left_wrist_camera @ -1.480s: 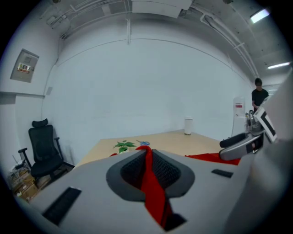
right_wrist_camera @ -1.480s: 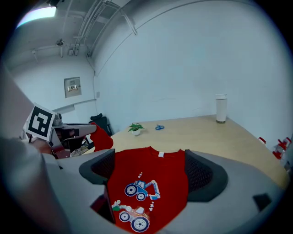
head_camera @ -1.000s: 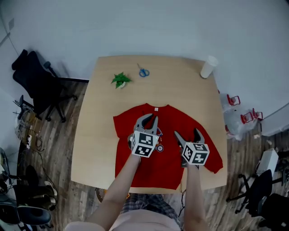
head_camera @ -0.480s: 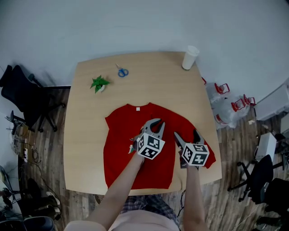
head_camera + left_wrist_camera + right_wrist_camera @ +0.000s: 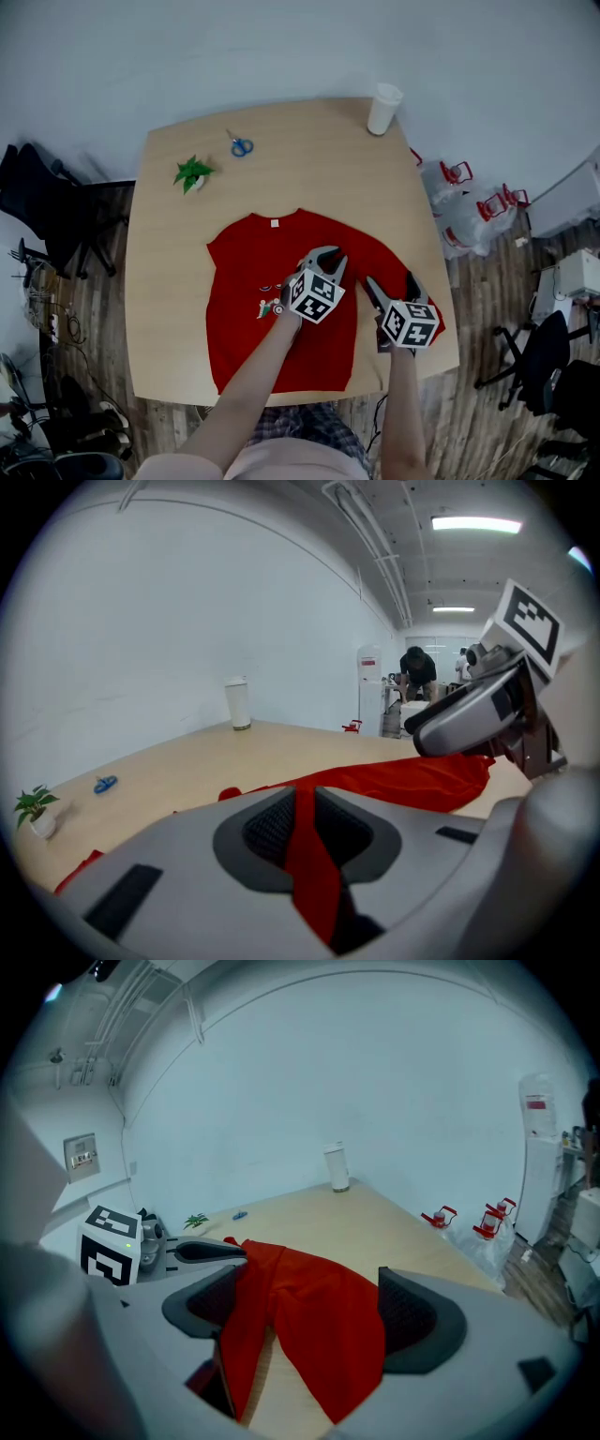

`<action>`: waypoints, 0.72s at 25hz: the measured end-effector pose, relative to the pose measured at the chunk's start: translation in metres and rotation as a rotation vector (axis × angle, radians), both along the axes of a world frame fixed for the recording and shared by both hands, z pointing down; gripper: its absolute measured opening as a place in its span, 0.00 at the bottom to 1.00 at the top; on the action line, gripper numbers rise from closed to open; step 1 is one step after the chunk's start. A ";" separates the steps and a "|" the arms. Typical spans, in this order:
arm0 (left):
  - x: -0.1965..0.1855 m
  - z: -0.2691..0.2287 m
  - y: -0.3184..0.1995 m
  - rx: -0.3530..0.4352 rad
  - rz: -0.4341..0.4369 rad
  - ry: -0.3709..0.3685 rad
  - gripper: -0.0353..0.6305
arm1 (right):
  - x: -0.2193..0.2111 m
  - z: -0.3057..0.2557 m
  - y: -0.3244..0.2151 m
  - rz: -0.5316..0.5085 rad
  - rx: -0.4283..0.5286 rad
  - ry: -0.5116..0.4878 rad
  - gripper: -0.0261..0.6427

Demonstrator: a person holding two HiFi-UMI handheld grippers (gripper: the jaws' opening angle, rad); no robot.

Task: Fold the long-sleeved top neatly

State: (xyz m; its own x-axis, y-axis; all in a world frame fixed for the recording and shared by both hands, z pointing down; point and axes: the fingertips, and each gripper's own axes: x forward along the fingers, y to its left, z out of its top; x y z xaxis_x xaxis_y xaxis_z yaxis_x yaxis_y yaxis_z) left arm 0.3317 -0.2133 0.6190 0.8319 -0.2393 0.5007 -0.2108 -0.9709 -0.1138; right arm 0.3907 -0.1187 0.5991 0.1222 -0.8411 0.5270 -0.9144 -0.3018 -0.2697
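A red long-sleeved top (image 5: 253, 309) lies flat on the wooden table (image 5: 309, 169), collar toward the far side. Over its right half, my left gripper (image 5: 326, 262) pinches a thin ridge of the red cloth (image 5: 394, 780) between its pads (image 5: 267, 825); its jaws are opening slightly. My right gripper (image 5: 389, 286) stands wide open over the right sleeve. In the right gripper view the sleeve (image 5: 319, 1279) drapes loosely between the spread jaws of the right gripper (image 5: 314, 1312), and the left gripper (image 5: 202, 1252) shows just to the left.
At the table's far edge stand a white cup (image 5: 383, 108), blue scissors (image 5: 241, 145) and a small green plant (image 5: 191, 172). White bags with red clips (image 5: 469, 216) sit on the floor to the right. Dark office chairs stand at both sides.
Both grippers have shifted to the right across the top and sunk lower, the left one farther. The right sleeve now lies bunched closer to the body.
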 end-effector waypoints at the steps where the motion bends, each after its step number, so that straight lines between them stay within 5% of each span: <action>1: 0.004 -0.001 0.002 -0.013 0.008 0.009 0.16 | 0.003 0.000 0.003 0.008 0.000 0.000 0.72; 10: 0.020 -0.014 0.019 -0.119 0.002 0.109 0.51 | 0.024 -0.005 0.027 0.073 0.022 -0.008 0.72; 18: 0.005 -0.034 0.010 -0.142 -0.074 0.168 0.54 | 0.023 -0.011 0.031 0.084 0.042 -0.006 0.73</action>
State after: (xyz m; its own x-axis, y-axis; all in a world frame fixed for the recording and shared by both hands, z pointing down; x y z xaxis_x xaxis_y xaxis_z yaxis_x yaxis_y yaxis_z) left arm 0.3362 -0.2029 0.5852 0.8890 -0.2400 0.3901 -0.2868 -0.9557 0.0657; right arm 0.4141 -0.0873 0.5878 0.1906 -0.8492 0.4925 -0.8846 -0.3661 -0.2889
